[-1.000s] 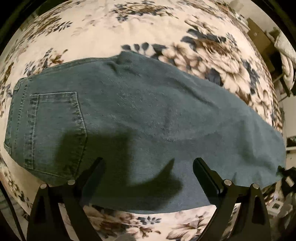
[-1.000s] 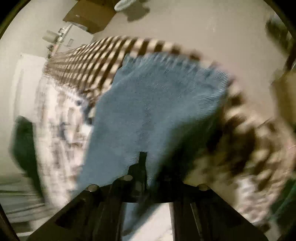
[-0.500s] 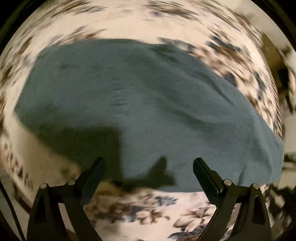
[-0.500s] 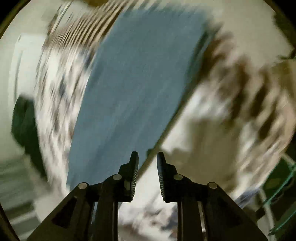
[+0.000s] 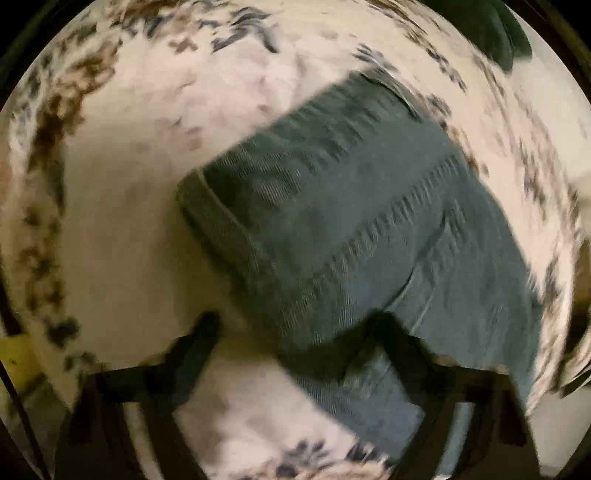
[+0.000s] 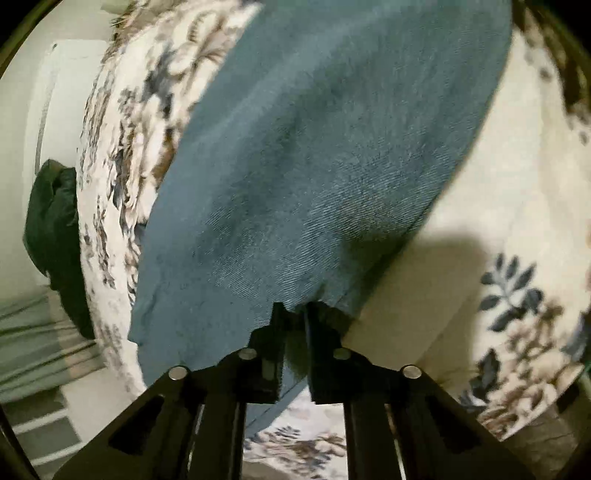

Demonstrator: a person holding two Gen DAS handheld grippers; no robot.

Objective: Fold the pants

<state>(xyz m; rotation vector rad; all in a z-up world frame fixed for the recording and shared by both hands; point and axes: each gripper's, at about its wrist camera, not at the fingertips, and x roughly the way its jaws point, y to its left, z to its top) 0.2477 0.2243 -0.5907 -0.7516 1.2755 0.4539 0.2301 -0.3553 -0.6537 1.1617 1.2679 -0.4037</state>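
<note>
The blue-green denim pants (image 5: 351,206) lie on a floral bedspread (image 5: 129,221). In the blurred left wrist view the waistband (image 5: 221,229) faces left. My left gripper (image 5: 295,332) hangs over the waist end with its jaws closing. Denim lies between the fingers, and the pads do not press on it. In the right wrist view the pants (image 6: 314,147) stretch away up the frame as a smooth panel. My right gripper (image 6: 298,314) is shut on their near edge, with cloth pinched between the fingertips.
The bedspread (image 6: 480,184) shows on both sides of the pants. A dark green bundle (image 6: 51,229) sits beyond the bed's left edge, with a striped floor covering (image 6: 37,350) below it. Something dark green (image 5: 491,29) also shows at the top right of the left wrist view.
The left gripper swept from the leg panel to the waistband end, rolling, and its jaws narrowed. The right gripper let go of the cloth, opened slightly, moved, and shut on the pants' near edge.
</note>
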